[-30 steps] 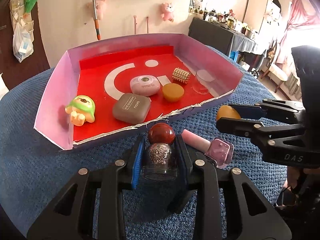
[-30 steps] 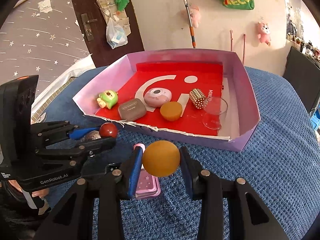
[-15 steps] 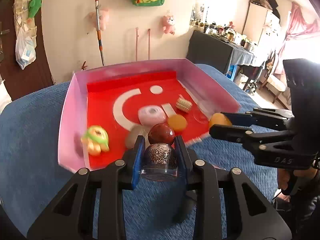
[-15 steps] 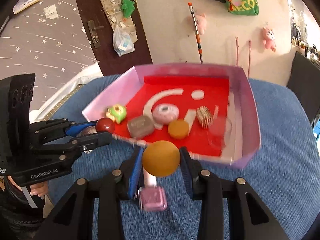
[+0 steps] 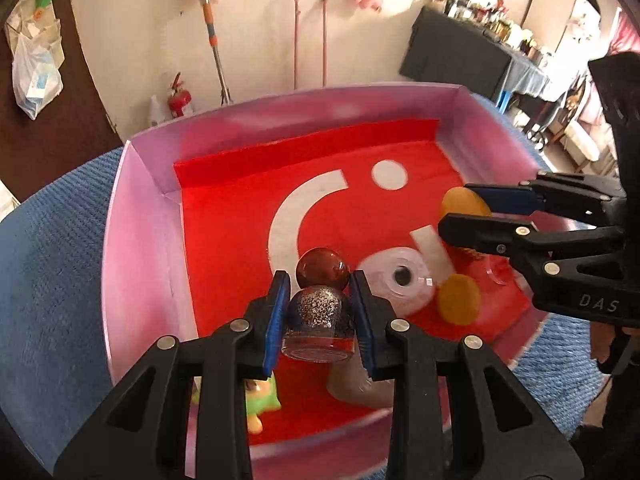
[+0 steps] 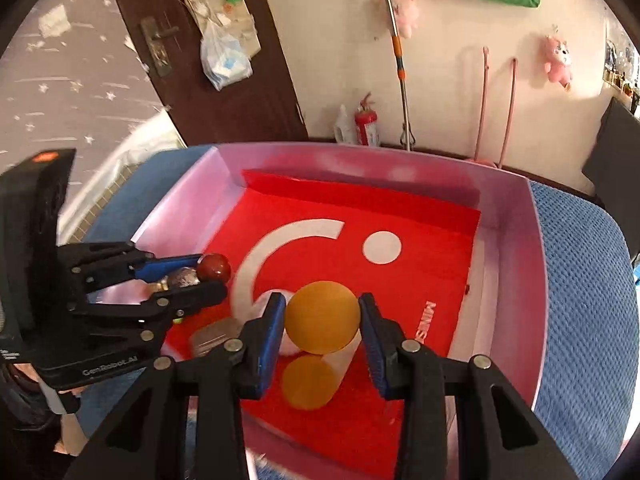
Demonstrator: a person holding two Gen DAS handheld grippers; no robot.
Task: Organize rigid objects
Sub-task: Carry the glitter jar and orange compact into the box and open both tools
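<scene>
Both tools over the pink tray (image 5: 132,264), left tool (image 5: 320,312) clamped on the glitter bottle (image 5: 318,320), right tool (image 6: 322,320) gripping the orange disc (image 6: 322,316): lower each onto bare red floor clear of the white case (image 5: 400,280), then release.

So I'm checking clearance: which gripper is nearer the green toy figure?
Left. The left gripper hangs right above the green toy figure; the right gripper is across the tray.
</scene>
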